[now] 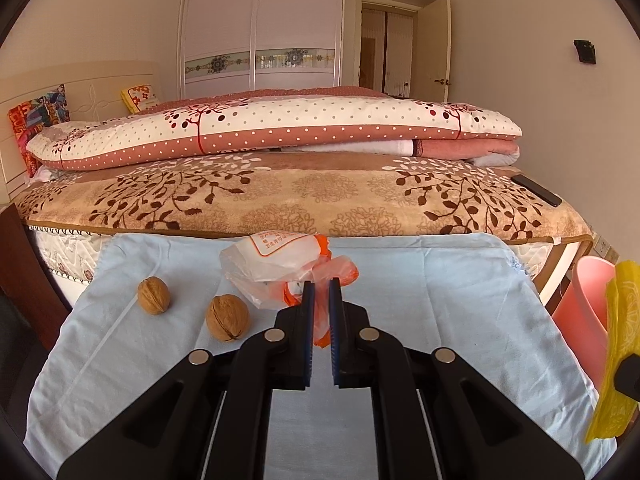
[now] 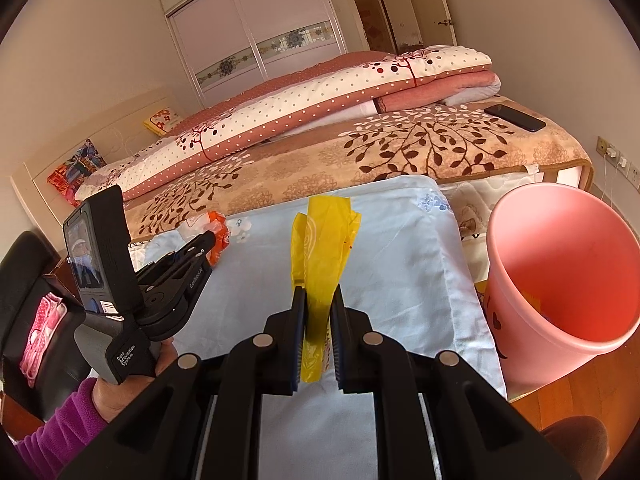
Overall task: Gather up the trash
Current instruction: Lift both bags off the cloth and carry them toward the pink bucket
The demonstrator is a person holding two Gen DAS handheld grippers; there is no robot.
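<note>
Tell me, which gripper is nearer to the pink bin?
Right. The right gripper, shut on the yellow bag, is just beside the pink bin. The left gripper, shut on the white-orange bag, is farther away.

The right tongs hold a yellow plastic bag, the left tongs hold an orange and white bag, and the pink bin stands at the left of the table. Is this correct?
Only the bin is misplaced: the right wrist view shows it right of the table. The right tongs hold the yellow bag; the left tongs hold the orange and white bag.

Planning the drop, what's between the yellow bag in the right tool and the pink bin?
Only bare light blue cloth and its edge lie between the yellow bag and the pink bin, as the right wrist view shows.
</note>
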